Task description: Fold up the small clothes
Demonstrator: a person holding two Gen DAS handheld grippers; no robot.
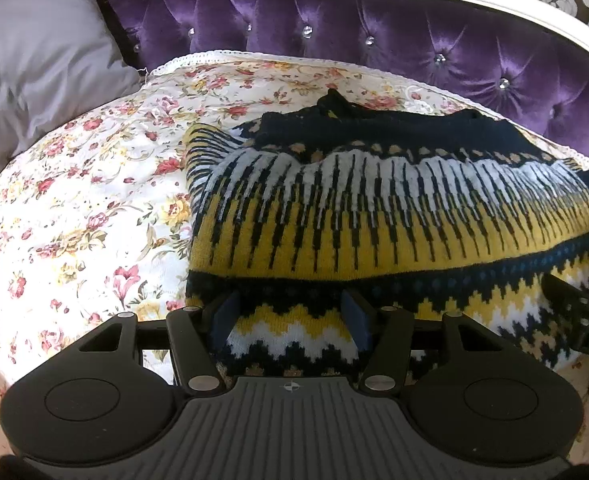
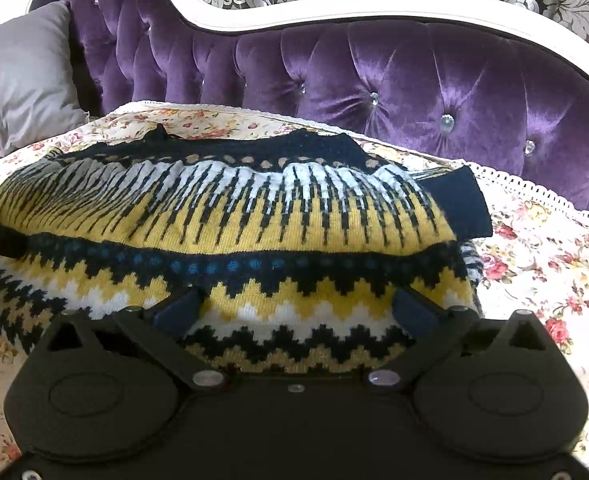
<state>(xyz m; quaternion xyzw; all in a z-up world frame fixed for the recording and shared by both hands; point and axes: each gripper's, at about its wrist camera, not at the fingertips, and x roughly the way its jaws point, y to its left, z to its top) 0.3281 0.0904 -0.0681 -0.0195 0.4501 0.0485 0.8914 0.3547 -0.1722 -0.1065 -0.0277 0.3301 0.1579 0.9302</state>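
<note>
In the left wrist view, the left claw [image 1: 290,316] stands open at the bottom centre, with the near edge of the sweater [image 1: 374,208] between its pads, not pressed. The sweater lies on the flowered bed cover [image 1: 74,208], its long side across the frame.

In the right wrist view, the right claw [image 2: 298,312] is open wide over the same near edge, toward the sweater's right end, so both claws seem equally near.

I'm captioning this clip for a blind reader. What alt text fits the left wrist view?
A knitted sweater, patterned in navy, yellow and white, lies folded on a floral bedspread. The left gripper stands open over its near hem. Behind are a grey pillow and a tufted purple headboard.
</note>
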